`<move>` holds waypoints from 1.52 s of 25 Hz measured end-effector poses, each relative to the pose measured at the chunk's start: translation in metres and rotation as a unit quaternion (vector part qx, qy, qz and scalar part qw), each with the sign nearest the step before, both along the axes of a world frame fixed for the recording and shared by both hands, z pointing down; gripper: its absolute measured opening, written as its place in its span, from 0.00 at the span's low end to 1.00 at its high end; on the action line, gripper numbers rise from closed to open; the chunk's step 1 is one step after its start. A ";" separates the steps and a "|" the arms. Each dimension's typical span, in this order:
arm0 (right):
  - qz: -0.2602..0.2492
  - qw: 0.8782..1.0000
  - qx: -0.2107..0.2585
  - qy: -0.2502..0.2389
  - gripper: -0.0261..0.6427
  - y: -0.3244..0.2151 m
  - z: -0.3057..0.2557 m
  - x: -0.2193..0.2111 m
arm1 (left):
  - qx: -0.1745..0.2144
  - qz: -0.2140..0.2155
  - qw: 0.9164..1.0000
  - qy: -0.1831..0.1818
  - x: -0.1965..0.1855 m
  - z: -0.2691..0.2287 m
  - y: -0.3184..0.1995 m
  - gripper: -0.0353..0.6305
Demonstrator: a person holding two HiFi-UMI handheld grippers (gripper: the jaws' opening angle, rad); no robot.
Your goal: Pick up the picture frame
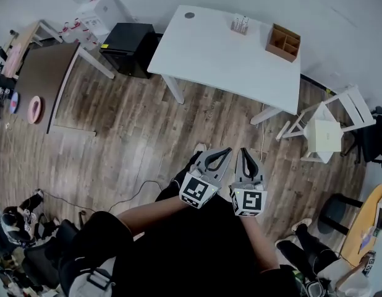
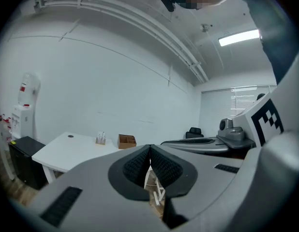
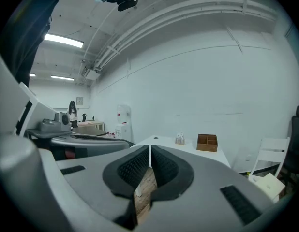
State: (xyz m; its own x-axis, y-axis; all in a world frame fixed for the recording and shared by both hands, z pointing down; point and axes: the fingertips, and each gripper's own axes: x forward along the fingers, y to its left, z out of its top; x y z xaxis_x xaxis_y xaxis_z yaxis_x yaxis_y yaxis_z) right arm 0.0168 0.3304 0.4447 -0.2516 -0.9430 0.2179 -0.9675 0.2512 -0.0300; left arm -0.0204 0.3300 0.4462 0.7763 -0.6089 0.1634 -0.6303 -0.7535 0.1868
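A white table stands ahead across the wood floor. On its far side are a small pale upright item, which may be the picture frame, and a brown wooden organiser box. Both also show in the left gripper view, the small item left of the box. My left gripper and right gripper are held side by side over the floor, well short of the table. Both are shut with nothing between the pads. The right gripper view shows the item and box beyond its closed jaws.
A black cabinet sits at the table's left end. A white folding chair stands right of the table. A brown table and a water dispenser are at the far left. Cables lie on the floor near my feet.
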 end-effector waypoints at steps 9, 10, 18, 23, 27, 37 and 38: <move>-0.014 0.999 -0.006 0.041 0.09 -0.134 -0.012 -0.030 | 0.002 -0.029 0.999 0.024 -0.038 -0.011 -0.142 0.07; -0.013 0.999 -0.005 0.043 0.09 -0.146 -0.012 -0.030 | 0.003 -0.030 0.999 0.025 -0.040 -0.012 -0.154 0.07; 0.004 0.999 0.022 0.039 0.09 -0.214 -0.018 -0.032 | 0.008 -0.035 0.999 0.024 -0.058 -0.009 -0.229 0.07; 0.009 1.000 0.005 0.025 0.09 -0.229 -0.008 -0.032 | 0.003 -0.048 0.999 0.018 -0.067 -0.006 -0.247 0.07; 0.015 1.000 -0.008 0.005 0.09 -0.248 0.003 -0.027 | -0.006 -0.062 0.998 0.011 -0.069 0.005 -0.267 0.07; -0.025 0.999 -0.006 -0.039 0.09 -0.340 0.018 -0.002 | 0.001 -0.077 0.997 -0.009 -0.037 0.024 -0.358 0.07; -0.024 0.999 -0.008 -0.040 0.09 -0.352 0.021 0.002 | 0.001 -0.075 0.997 -0.014 -0.032 0.026 -0.371 0.07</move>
